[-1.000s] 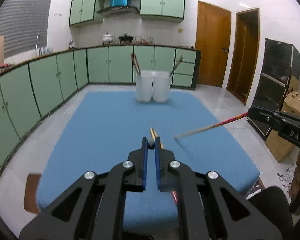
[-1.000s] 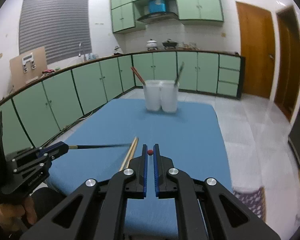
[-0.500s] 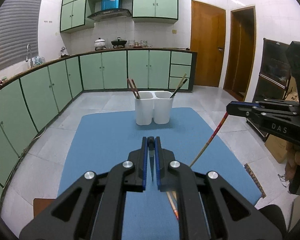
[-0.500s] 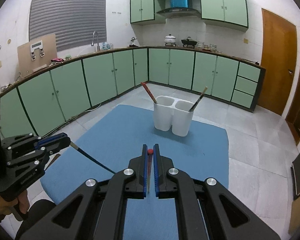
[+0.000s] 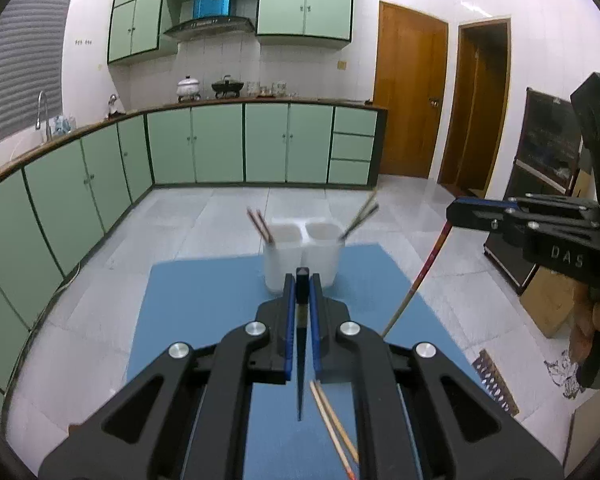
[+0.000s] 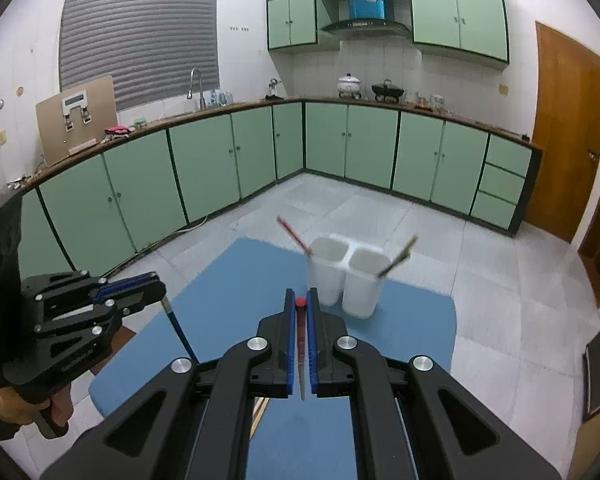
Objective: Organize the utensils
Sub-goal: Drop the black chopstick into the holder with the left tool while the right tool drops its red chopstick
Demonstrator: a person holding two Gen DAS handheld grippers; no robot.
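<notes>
Left gripper point(image 5: 302, 280): matte black frame with blue pads, jaws clamped on a dark chopstick point(image 5: 300, 376); the square black top end shows between the tips and the slim shaft tapers to a point hanging down toward 6 o'clock.
Right gripper point(image 6: 300, 304): same black-and-blue build, jaws pinched on a red-topped chopstick point(image 6: 301, 356); a round red end sits at the tips and the pale lower shaft hangs toward 6 o'clock.
Holder point(image 6: 346, 276): white plastic double cup, two squarish rounded compartments joined side by side, standing at the far edge of the blue mat point(image 5: 204, 300), at 12 o'clock from both grippers.
Holder contents: reddish chopsticks point(image 5: 260, 226) lean out of the left compartment toward 11 o'clock; dark ones point(image 5: 358, 220) lean out of the right compartment toward 1 o'clock. Both are motion-blurred.
Loose pair: two light wooden chopsticks point(image 5: 332, 420) lie on the mat at 5 o'clock from the left gripper's tips, partly hidden behind its frame.
Mat: smooth, flat, rounded corners, covering a table.
Surroundings: pale green cabinets point(image 6: 204, 160) under a wooden counter, grey floor tiles point(image 6: 500, 300), brown doors point(image 5: 410, 96), a cardboard box point(image 5: 552, 300) at 3 o'clock in the left view.
In the way: each gripper's own frame fills the lower part of its view.
</notes>
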